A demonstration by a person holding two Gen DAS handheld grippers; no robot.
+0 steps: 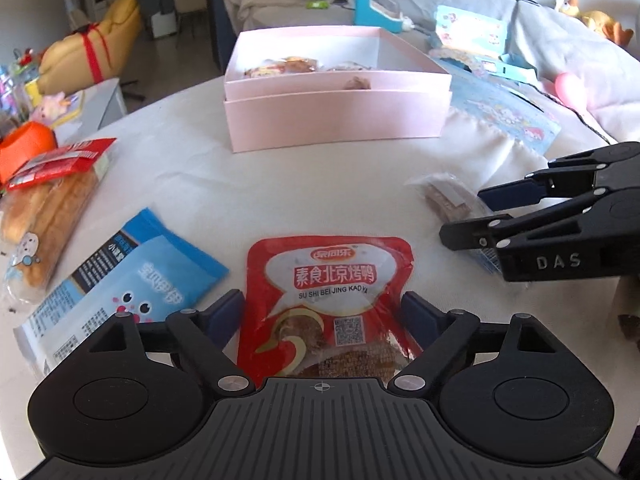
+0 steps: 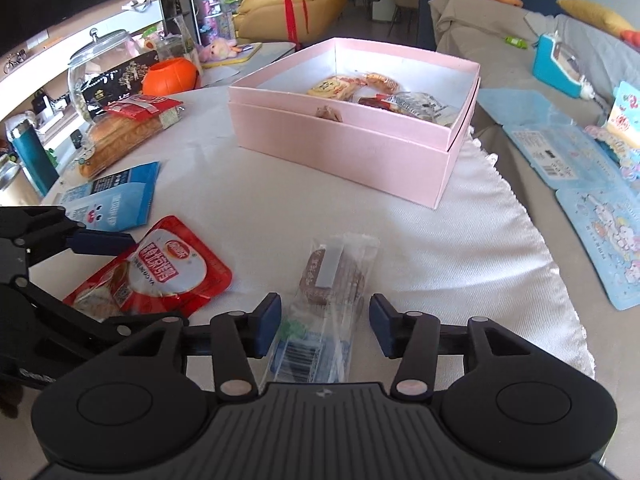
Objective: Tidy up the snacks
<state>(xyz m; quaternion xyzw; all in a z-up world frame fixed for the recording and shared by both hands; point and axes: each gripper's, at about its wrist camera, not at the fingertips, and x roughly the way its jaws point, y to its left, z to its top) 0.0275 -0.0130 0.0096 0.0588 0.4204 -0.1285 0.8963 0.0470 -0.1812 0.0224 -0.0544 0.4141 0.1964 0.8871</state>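
While both grippers gape, L (image 1: 323,312) straddles 1 red pouch (image 1: 328,280), R (image 2: 325,322) straddles 1 clear-wrapped cake (image 2: 334,272).

A round surface (image 2: 460,248) draped in a white textured cloth. Lying directly on it: an open pink box (image 2: 344,152) at the far side, a red vegetarian roast duck pouch (image 1: 326,304), a blue-and-white snack packet (image 1: 116,292), a bagged bread loaf (image 1: 48,216) at the left edge, and a clear-wrapped brown cake (image 2: 332,272).
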